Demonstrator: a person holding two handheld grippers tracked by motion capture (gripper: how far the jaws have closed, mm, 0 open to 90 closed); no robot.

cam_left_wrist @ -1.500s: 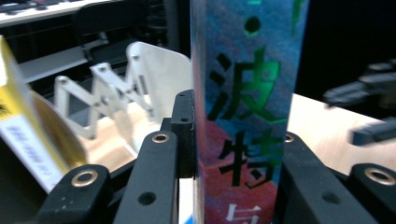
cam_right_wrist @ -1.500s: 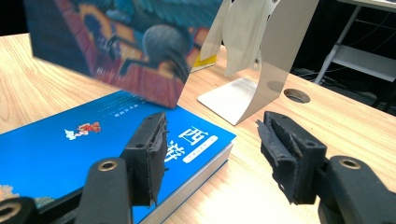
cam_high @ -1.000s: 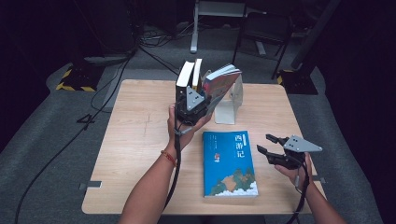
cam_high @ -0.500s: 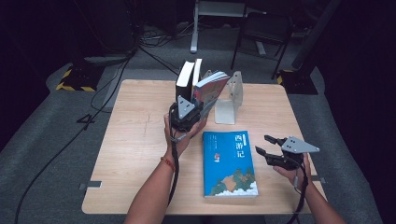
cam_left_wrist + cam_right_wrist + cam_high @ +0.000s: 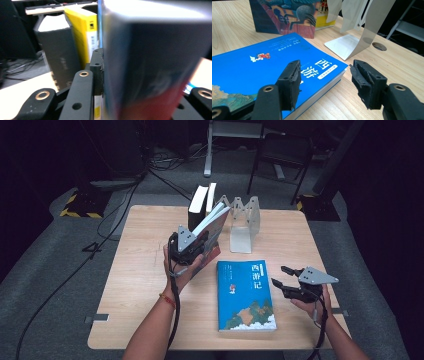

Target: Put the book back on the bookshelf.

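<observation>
**Status**
- Clamped in the left gripper [image 5: 192,251]: a paperback [image 5: 212,227], jaws closed flat on both covers at its near, lower end.
- Carried tilted, top leaning far and right, just right of the two upright books, black [image 5: 197,205] and yellow [image 5: 82,32], and just left of the bookend [image 5: 245,222]. Cannot tell whether touching either.
- Lying flat on the table [image 5: 140,270], near side, right of centre: a blue book [image 5: 245,292].
- Hovering at the right edge of the blue book: the right gripper [image 5: 279,276], jaws open and empty, one pad over the cover, the other over bare wood.

**Handling, paperback**
- Judge as light to moderate in weight and flexible; expect sag and fanning of the pages where unsupported.
- Expect a glossy, somewhat slippery cover; keep firm pad pressure.
- Grip across both covers, close to the spine if possible, to keep the block shut.
- Lower upright into the gap between the yellow book and the bookend. Avoid knocking the standing books, likely to topple if pushed.

**Handling, blue book**
- Judge as thicker, heavier and stiffer.
- Take hold at the overhanging right edge, one pad on top, one beneath; expect to need to lift or slide that edge first.
</observation>
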